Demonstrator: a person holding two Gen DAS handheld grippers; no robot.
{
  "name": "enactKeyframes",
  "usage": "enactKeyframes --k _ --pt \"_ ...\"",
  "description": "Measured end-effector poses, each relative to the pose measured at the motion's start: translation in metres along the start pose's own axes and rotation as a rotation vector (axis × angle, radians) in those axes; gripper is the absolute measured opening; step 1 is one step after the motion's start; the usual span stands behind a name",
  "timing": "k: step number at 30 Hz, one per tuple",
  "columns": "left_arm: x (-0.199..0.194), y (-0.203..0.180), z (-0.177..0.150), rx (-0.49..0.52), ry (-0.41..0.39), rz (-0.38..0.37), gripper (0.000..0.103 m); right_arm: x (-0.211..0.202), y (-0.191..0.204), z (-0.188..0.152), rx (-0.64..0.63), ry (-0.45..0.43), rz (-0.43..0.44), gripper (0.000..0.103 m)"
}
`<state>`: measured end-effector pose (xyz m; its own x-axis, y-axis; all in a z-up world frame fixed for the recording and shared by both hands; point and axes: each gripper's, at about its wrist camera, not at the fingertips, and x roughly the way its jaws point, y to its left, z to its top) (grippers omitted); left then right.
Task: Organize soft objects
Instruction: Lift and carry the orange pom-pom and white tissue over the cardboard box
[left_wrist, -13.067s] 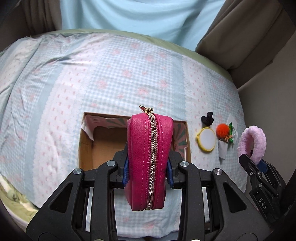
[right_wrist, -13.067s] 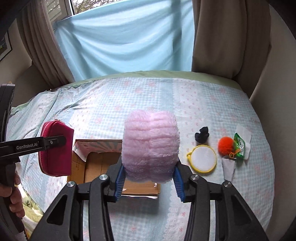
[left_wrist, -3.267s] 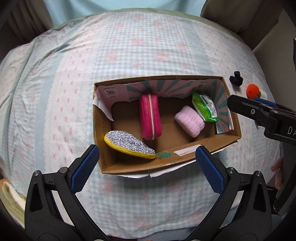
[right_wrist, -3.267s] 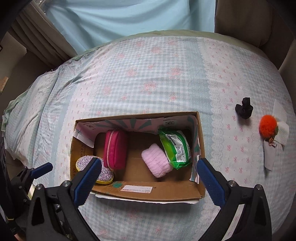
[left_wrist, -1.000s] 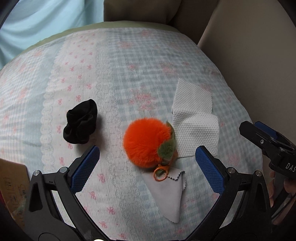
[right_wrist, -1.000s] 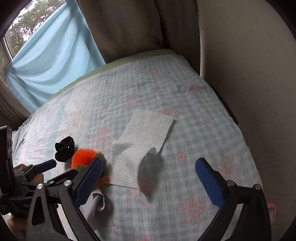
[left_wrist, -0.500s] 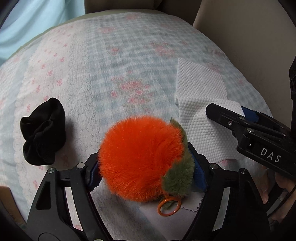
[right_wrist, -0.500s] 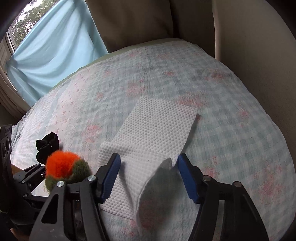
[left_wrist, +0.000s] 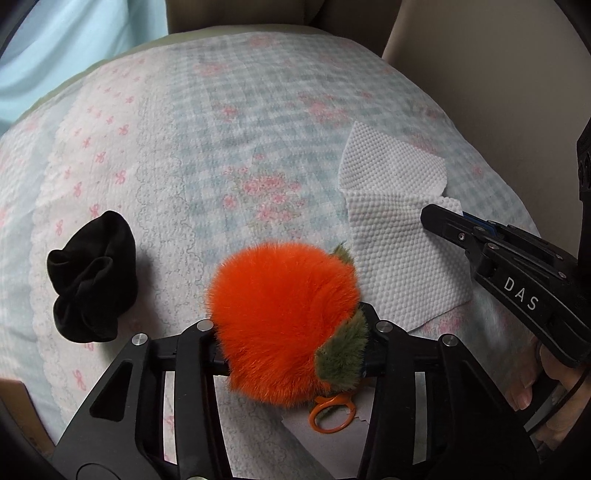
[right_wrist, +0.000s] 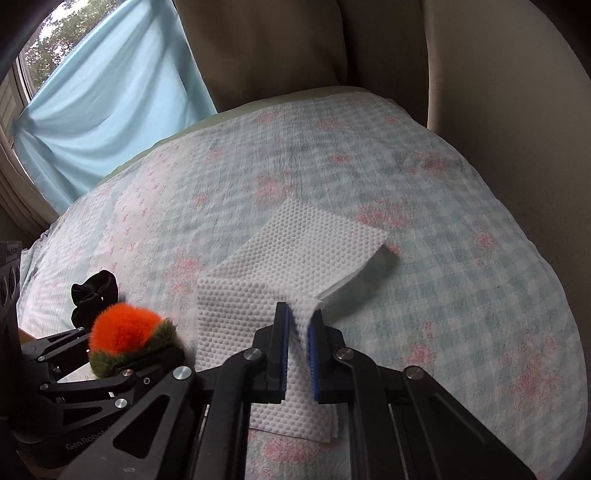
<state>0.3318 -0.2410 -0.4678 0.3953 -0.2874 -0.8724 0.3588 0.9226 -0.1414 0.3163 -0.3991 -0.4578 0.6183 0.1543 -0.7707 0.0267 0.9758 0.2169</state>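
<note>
My left gripper (left_wrist: 291, 341) is shut on an orange fluffy pom-pom (left_wrist: 280, 317) with green leaves and an orange ring (left_wrist: 332, 411), just above the bedsheet; it also shows in the right wrist view (right_wrist: 123, 332). My right gripper (right_wrist: 299, 325) is shut on a raised fold of the white dimpled paper towel (right_wrist: 295, 258), which otherwise lies on the bed. In the left wrist view the right gripper (left_wrist: 443, 218) sits on the towel (left_wrist: 391, 236). A black scrunchie (left_wrist: 92, 288) lies to the left.
A grey cloth (left_wrist: 332, 443) lies under the pom-pom's ring. A corner of the cardboard box (left_wrist: 18, 410) shows at the lower left. The flowered bedsheet (right_wrist: 443, 221) ends at a beige wall (right_wrist: 517, 92) on the right; a blue curtain (right_wrist: 110, 103) hangs behind.
My left gripper has lifted the pom-pom slightly off the sheet. My right gripper has closed from partly open onto a pinched fold of the paper towel.
</note>
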Motion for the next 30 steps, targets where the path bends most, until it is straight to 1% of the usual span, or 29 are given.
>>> enactKeyframes --k 8,17,23,30 --pt "-0.017 0.000 0.008 -0.018 -0.028 -0.011 0.039 -0.021 -0.001 0.013 0.013 -0.038 -0.014 0.008" --pt "-0.063 -0.004 0.024 -0.035 -0.083 -0.017 0.038 -0.074 0.012 0.033 0.011 -0.095 -0.017 0.008" --pt "-0.119 -0.002 0.031 -0.085 -0.129 -0.027 0.038 -0.129 0.033 0.049 -0.005 -0.140 -0.013 0.008" --pt "-0.207 0.010 0.029 -0.140 -0.179 -0.032 0.038 -0.205 0.079 0.059 -0.029 -0.171 0.003 0.008"
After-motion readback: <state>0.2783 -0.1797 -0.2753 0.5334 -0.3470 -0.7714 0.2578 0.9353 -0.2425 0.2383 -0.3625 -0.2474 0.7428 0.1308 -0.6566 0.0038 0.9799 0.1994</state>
